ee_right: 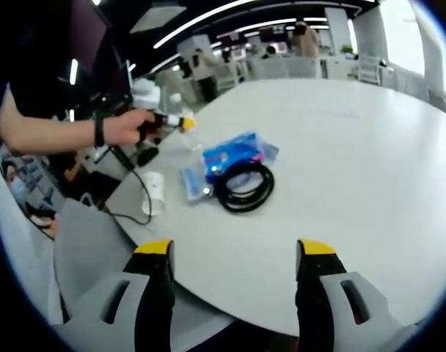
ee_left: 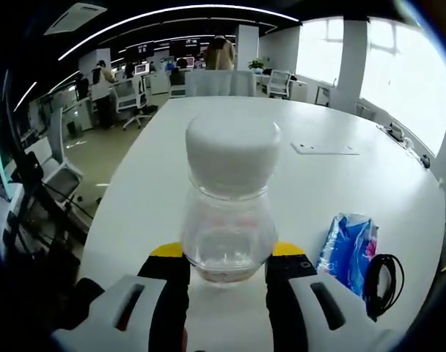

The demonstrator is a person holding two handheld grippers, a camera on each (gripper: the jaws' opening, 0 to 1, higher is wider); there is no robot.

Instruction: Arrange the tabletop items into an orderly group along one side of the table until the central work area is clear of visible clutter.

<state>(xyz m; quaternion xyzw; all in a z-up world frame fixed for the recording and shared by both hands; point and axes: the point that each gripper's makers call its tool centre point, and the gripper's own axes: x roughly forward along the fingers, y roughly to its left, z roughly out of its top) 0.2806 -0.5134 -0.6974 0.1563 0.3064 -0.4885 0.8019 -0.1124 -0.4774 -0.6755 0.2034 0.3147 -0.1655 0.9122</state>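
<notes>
A clear jar (ee_left: 228, 220) with a white screw lid (ee_left: 232, 150) stands upright on the white table (ee_left: 172, 161). My left gripper (ee_left: 228, 253) is shut on the jar's lower body, one yellow-tipped finger on each side. To the right of the jar lie a blue packet (ee_left: 348, 249) and a coiled black cable (ee_left: 384, 282). In the right gripper view the blue packet (ee_right: 230, 158) and the black cable coil (ee_right: 243, 187) lie together near the table's left edge. My right gripper (ee_right: 235, 251) is open above the near edge, with nothing between its fingers. A person's hand (ee_right: 124, 126) holds the left gripper (ee_right: 168, 121) beyond the packet.
A small white object (ee_right: 153, 192) with a thin black cord lies at the table edge left of the coil. A flat grey plate (ee_left: 326, 148) is set into the table farther back. Office chairs (ee_left: 131, 99) and desks stand beyond the table.
</notes>
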